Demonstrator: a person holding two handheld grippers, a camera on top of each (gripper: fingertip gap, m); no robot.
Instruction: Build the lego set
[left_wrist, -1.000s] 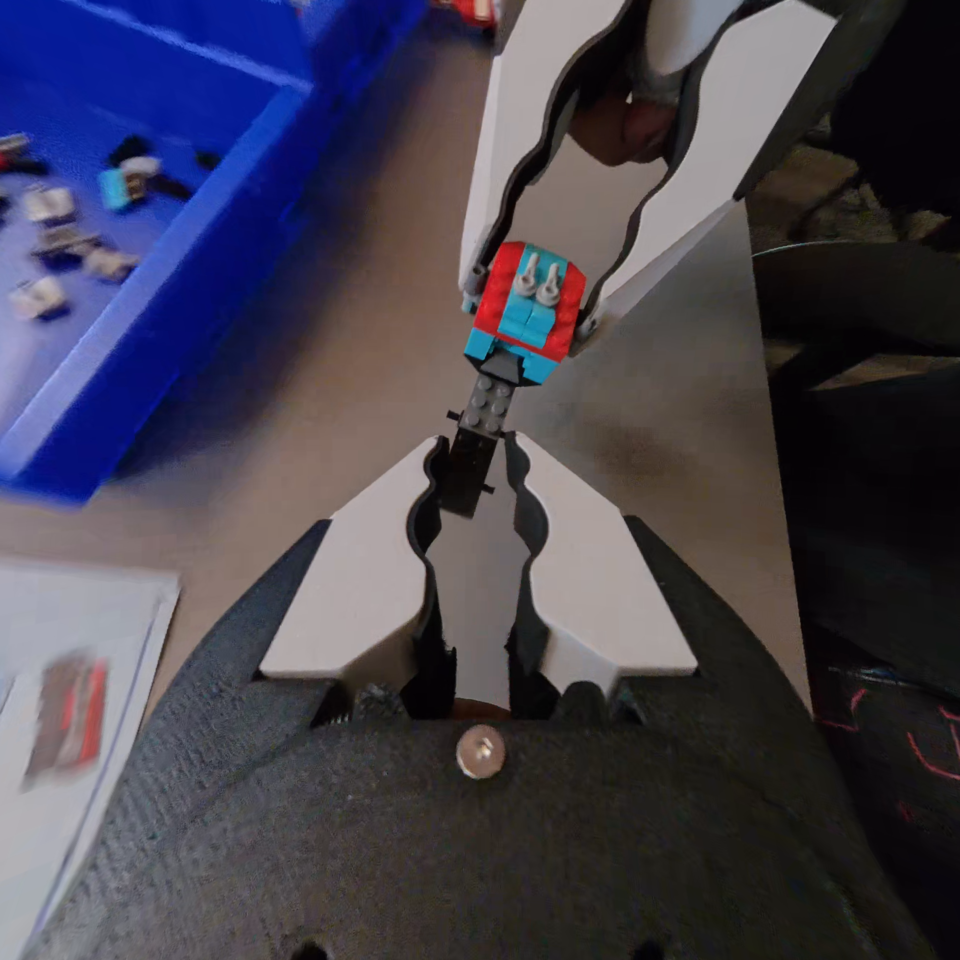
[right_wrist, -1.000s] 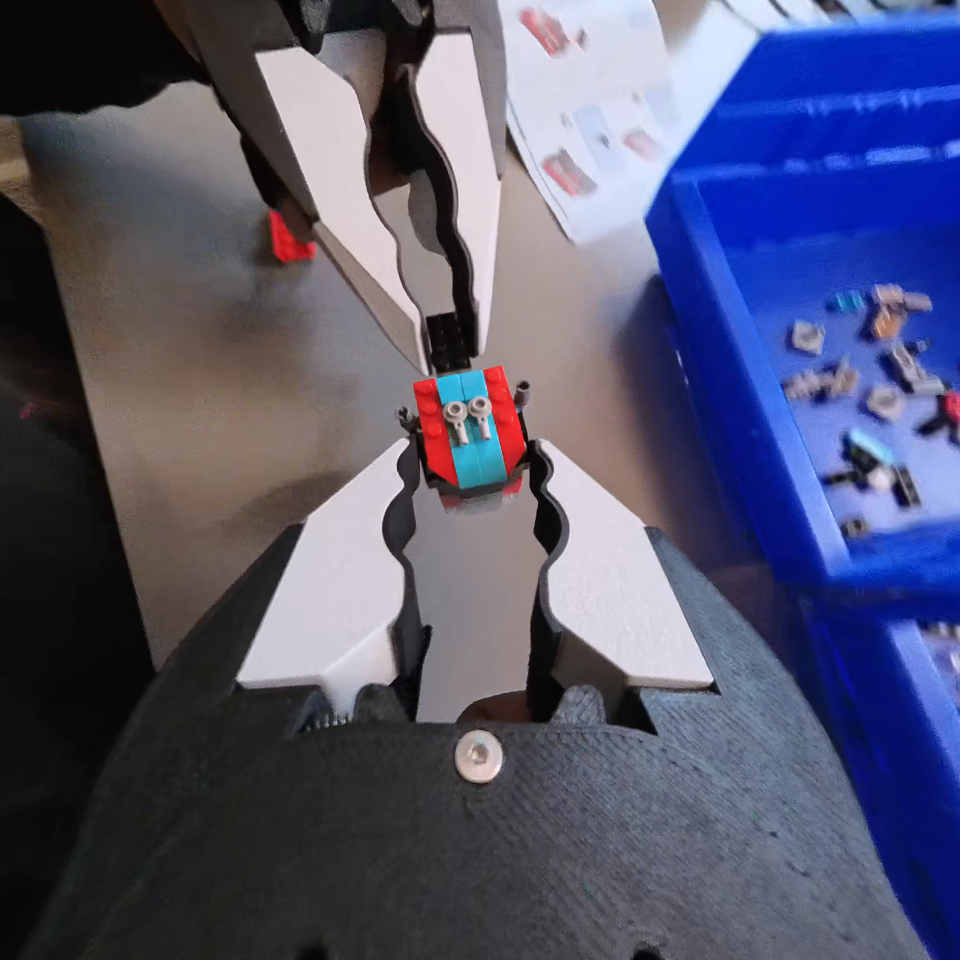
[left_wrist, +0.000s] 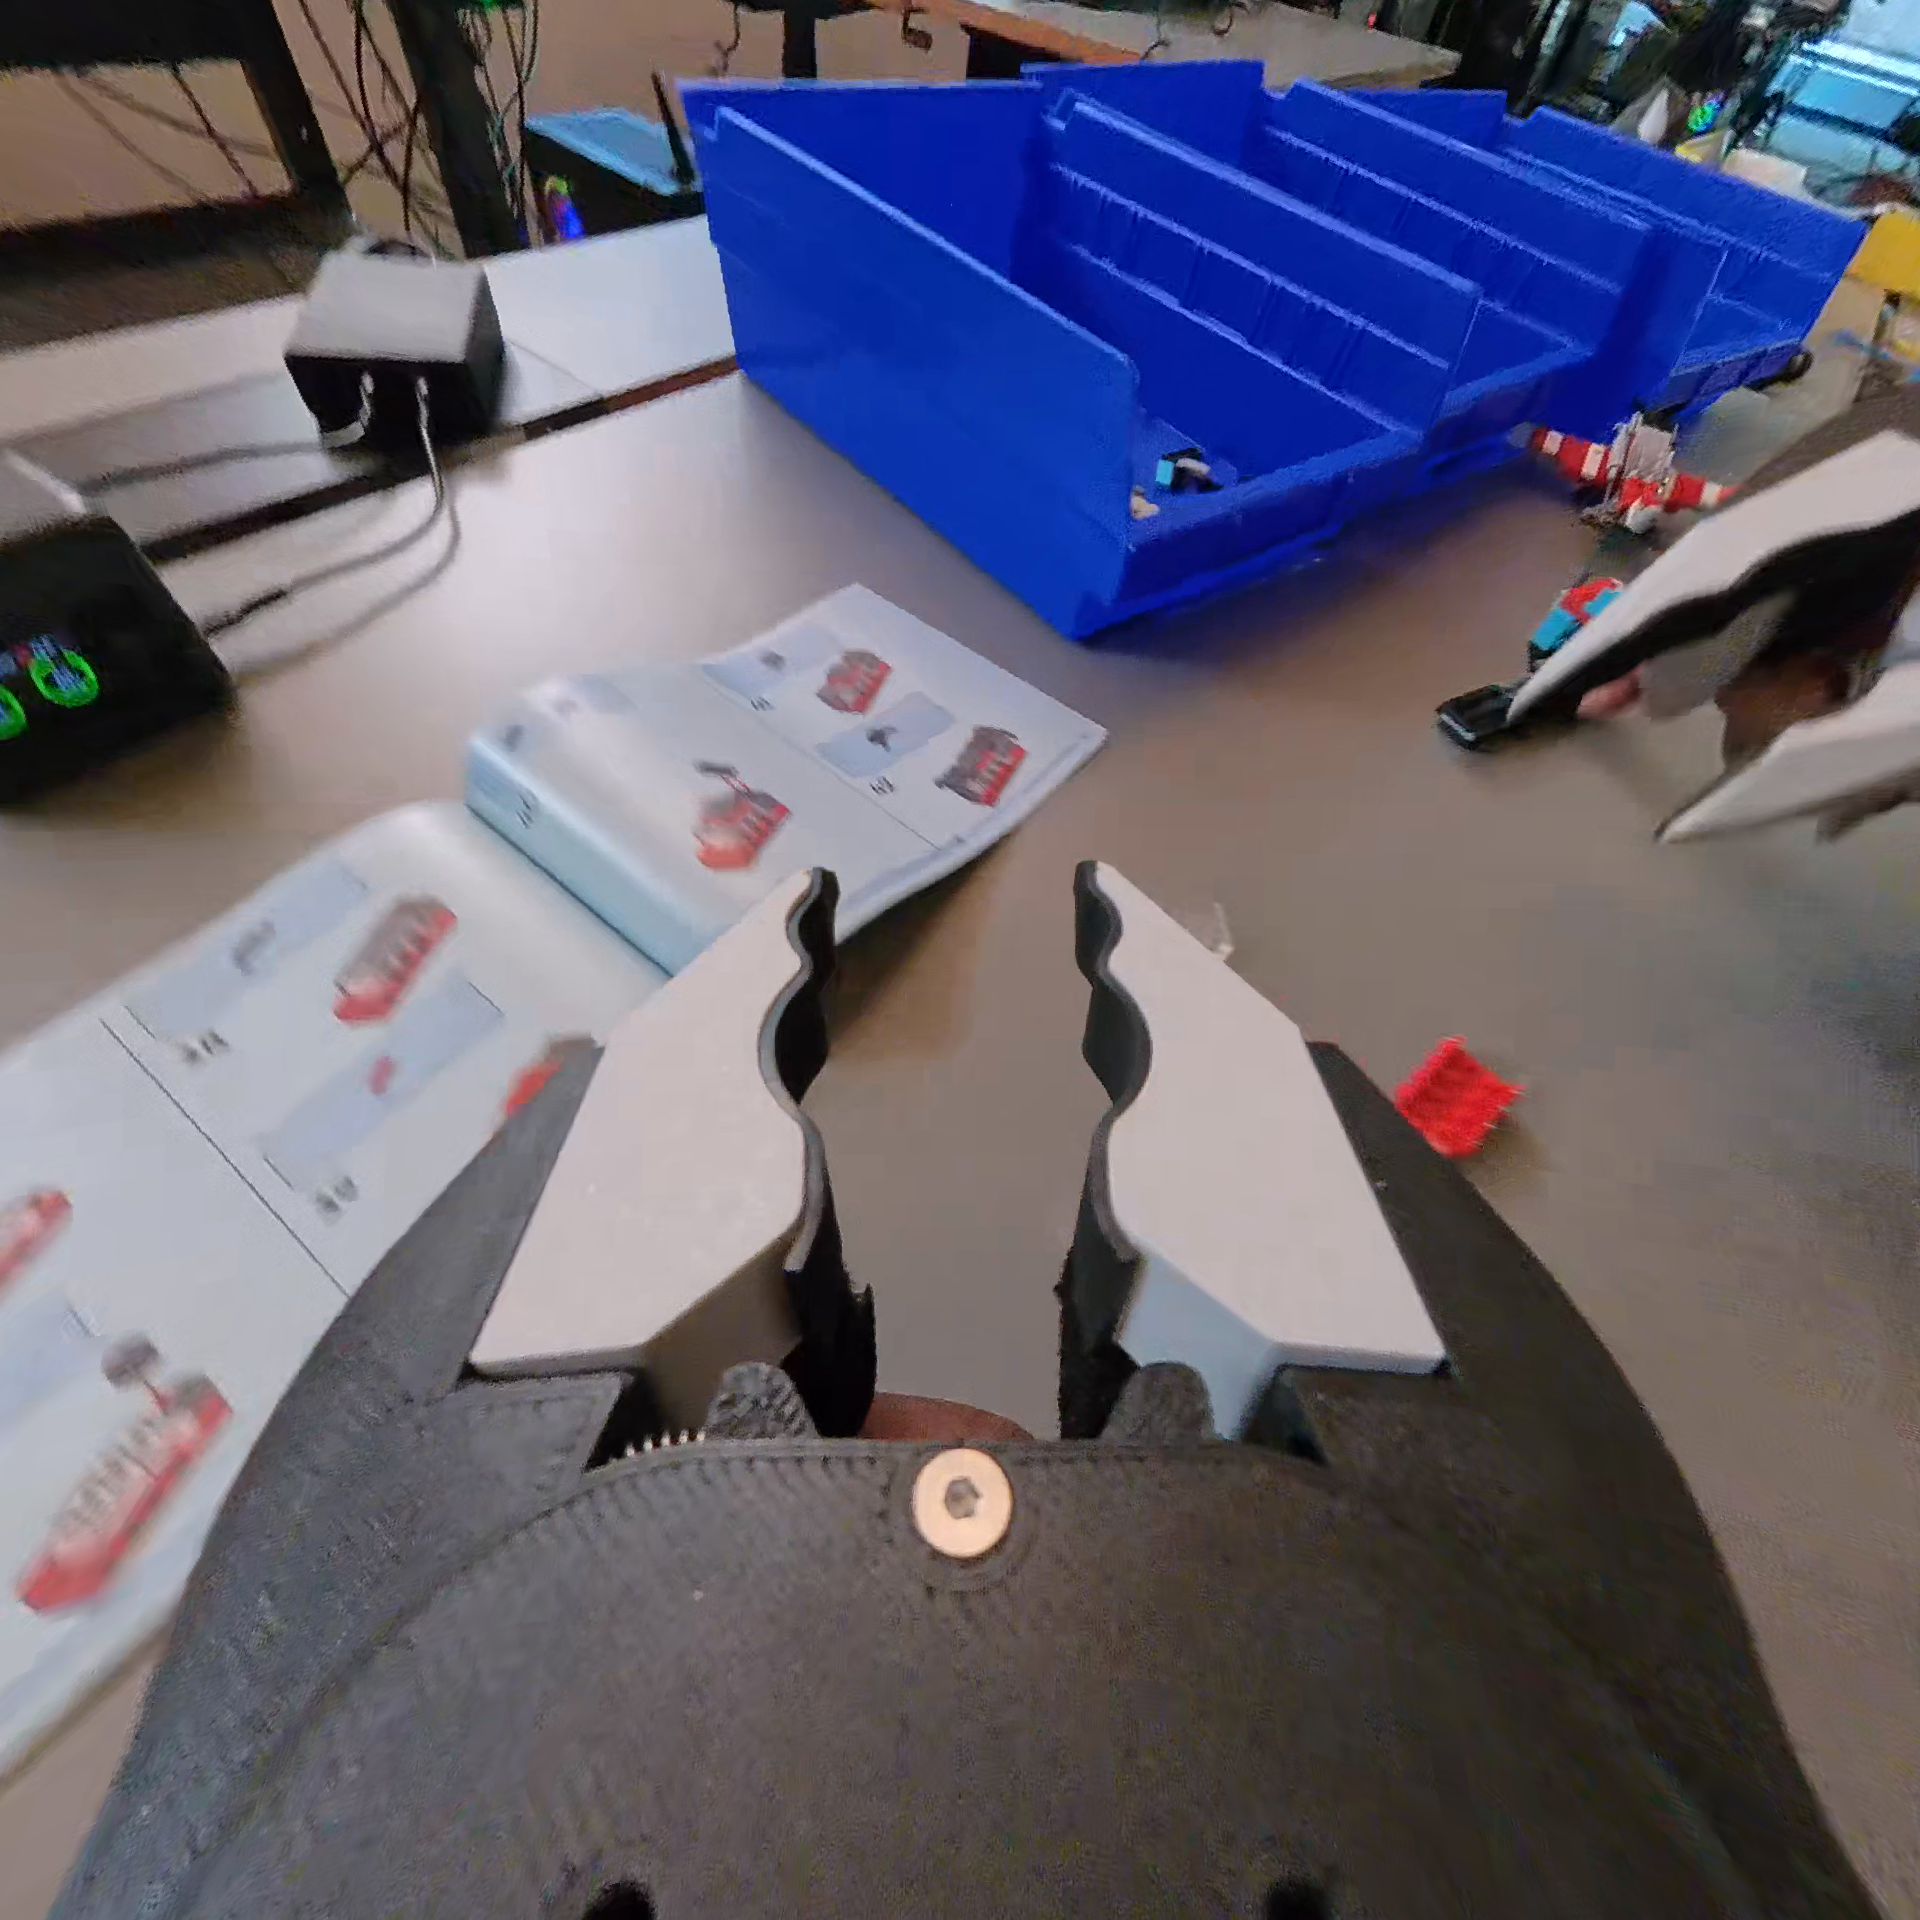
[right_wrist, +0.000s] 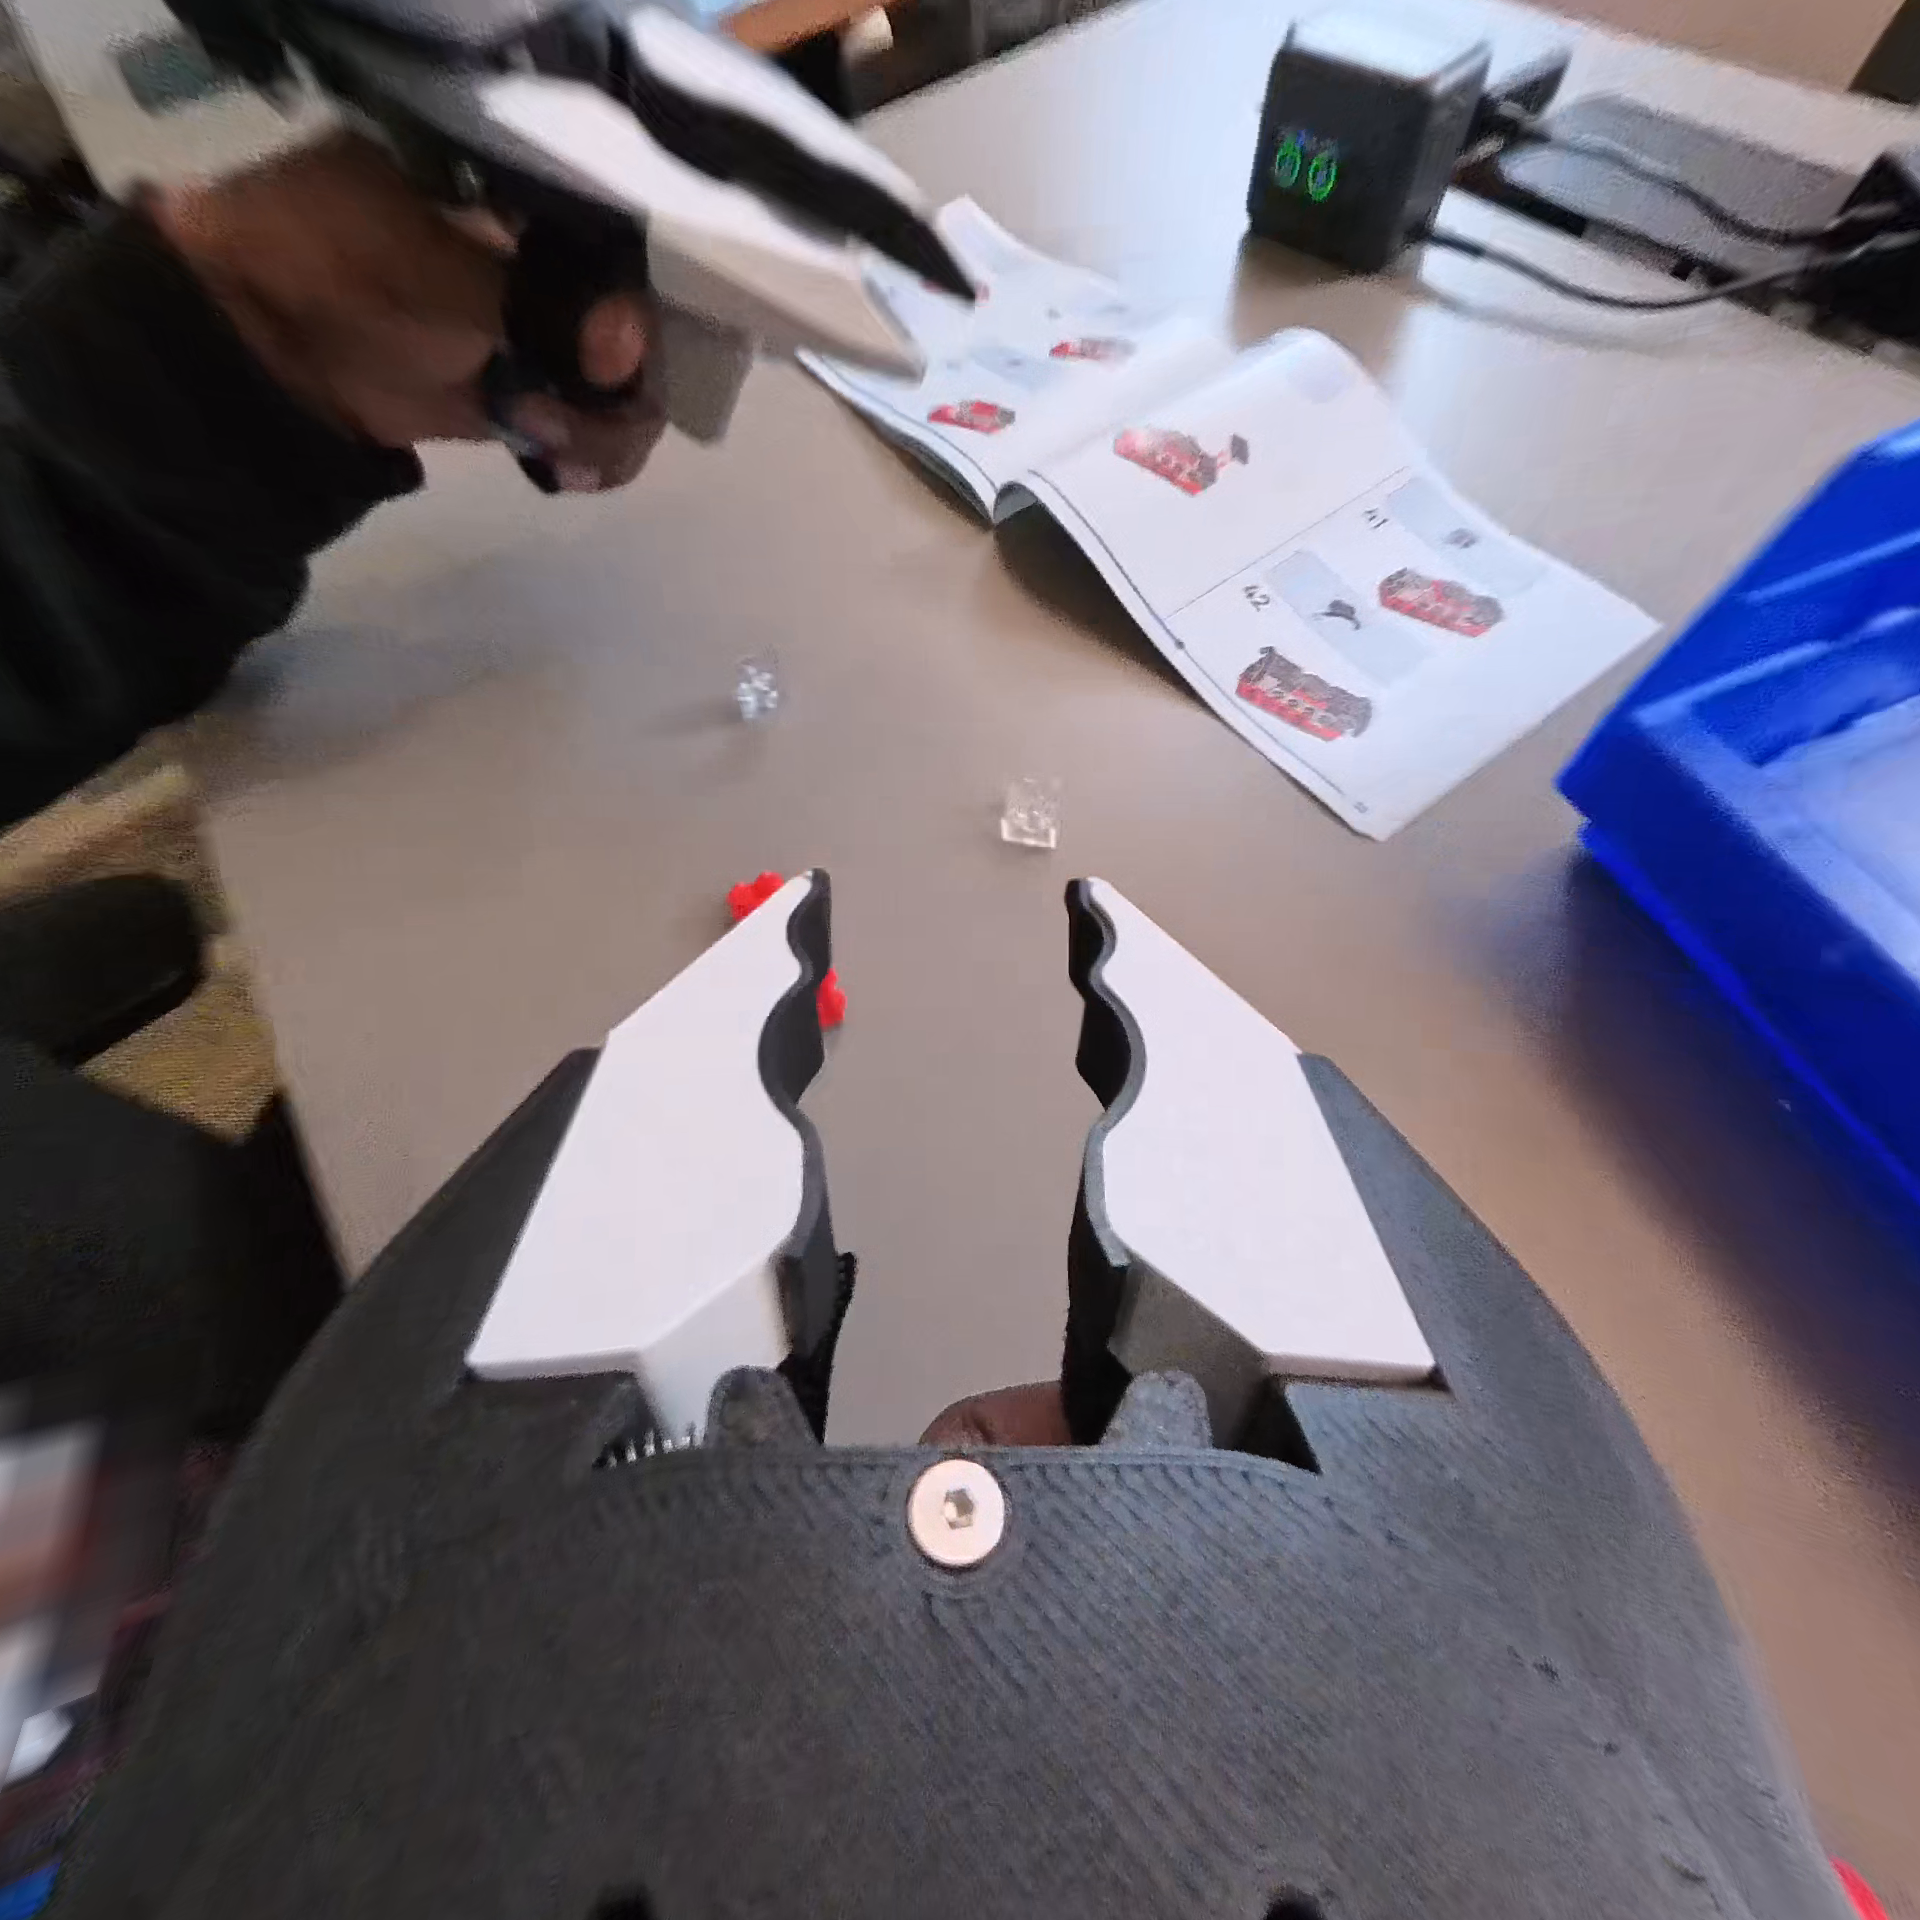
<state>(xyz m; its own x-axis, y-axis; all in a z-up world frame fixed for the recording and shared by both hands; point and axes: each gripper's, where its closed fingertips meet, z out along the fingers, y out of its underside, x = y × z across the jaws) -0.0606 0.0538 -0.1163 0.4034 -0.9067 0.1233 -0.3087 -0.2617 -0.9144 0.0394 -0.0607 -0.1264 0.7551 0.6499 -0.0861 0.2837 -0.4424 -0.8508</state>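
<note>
1. Left wrist view: the left gripper (left_wrist: 951, 883) hangs above the grey desk (left_wrist: 1299, 935) with its jaws spread wide and nothing between them.
2. An open instruction booklet (left_wrist: 582, 894) lies toward the desk's left edge, its near pages partly under the gripper's left finger.
3. A small red lego brick (left_wrist: 1452, 1093) sits on the desk just right of the gripper.
4. Toward the far edge stands a blue parts bin (left_wrist: 935, 395) with a few small pieces in its near compartment.
5. Right of the bin rests a red-and-white lego model (left_wrist: 1621, 480) (blurred).
6. At the right edge the right gripper (left_wrist: 1579, 758) shows, parted and holding nothing, while the red, teal and black lego assembly (left_wrist: 1527, 665) lies on the desk partly hidden behind its upper finger (touching or not, I cannot tell).
7. Right wrist view: the right gripper (right_wrist: 948, 883) is likewise wide open and empty.
8. The red brick (right_wrist: 756, 894) peeks from behind its left fingertip, and two clear lego pieces (right_wrist: 1029, 812) lie beyond.
9. The booklet (right_wrist: 1247, 540) is farther back, and the bin (right_wrist: 1766, 790) is at the right edge.
10. A black box with green lights (right_wrist: 1351, 135) stands near the far edge.
</note>
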